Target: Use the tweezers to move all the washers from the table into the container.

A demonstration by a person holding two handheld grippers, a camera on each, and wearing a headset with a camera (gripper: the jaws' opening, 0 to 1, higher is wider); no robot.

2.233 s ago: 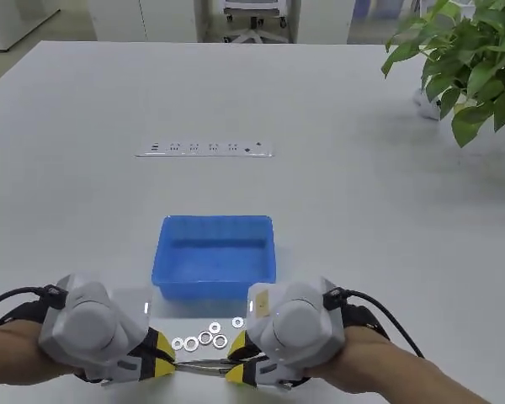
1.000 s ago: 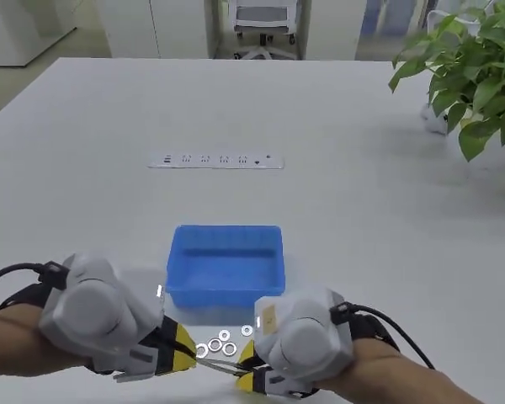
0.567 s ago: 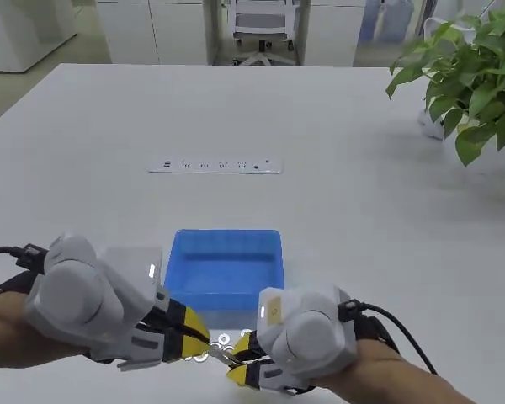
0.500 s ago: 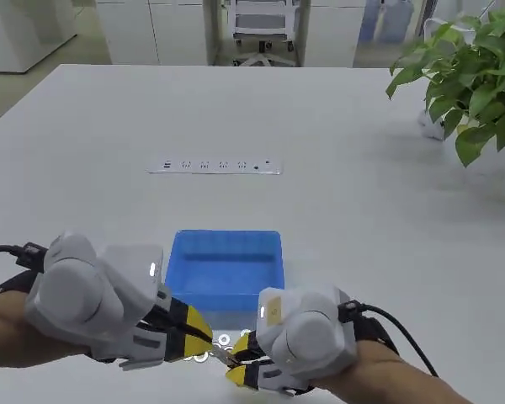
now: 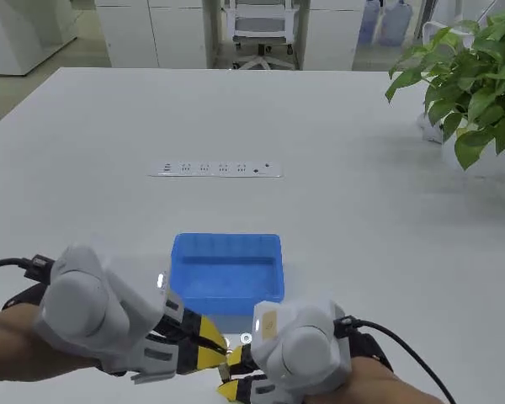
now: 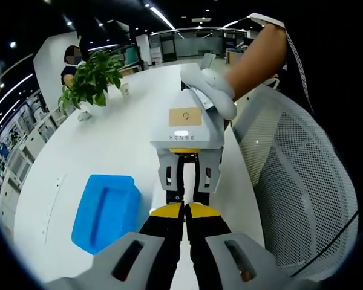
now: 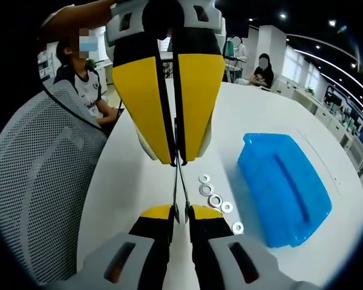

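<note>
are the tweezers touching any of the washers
Apart. In the right gripper view the tweezers span between the left tool and right tool, with bare table separating them from the washers.

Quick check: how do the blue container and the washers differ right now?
The blue container is one large rectangular bin; the washers are several small silvery rings. The container sits open with no washer seen inside; the washers lie flat in a loose row on the table beside it. Both rest on the white table, apart from the left gripper and right gripper, which both pinch the tweezers.
</note>
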